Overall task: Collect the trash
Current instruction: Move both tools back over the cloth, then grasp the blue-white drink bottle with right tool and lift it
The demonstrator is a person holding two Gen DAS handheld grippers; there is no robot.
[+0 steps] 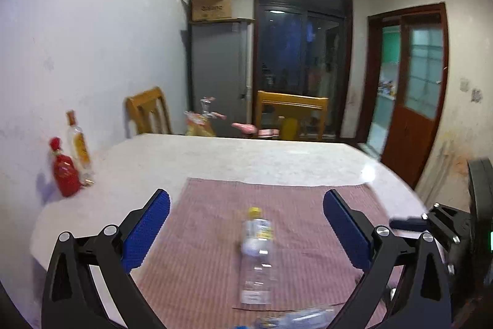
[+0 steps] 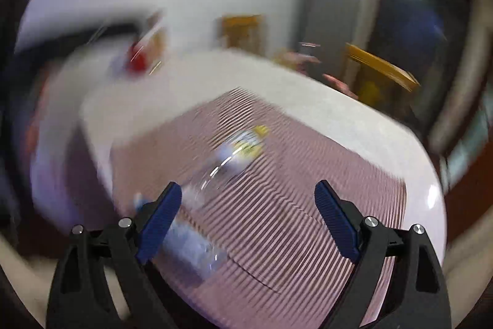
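Note:
A clear plastic bottle with a yellow cap (image 1: 257, 255) lies on the pink striped mat (image 1: 200, 236), pointing away from me. A second clear bottle with a blue cap (image 1: 295, 318) lies across the near edge of the mat. My left gripper (image 1: 246, 205) is open and empty, with the yellow-capped bottle between and below its fingers. The right wrist view is blurred by motion. There my right gripper (image 2: 248, 196) is open and empty above the mat (image 2: 292, 205); the yellow-capped bottle (image 2: 237, 150) lies ahead and the blue-capped bottle (image 2: 185, 245) by the left finger.
A red bottle (image 1: 63, 171) and a tall clear bottle with an orange label (image 1: 78, 144) stand at the table's (image 1: 246, 156) left edge by the wall. Wooden chairs (image 1: 291, 113) stand behind the table. The right gripper's body (image 1: 446, 227) shows at the right.

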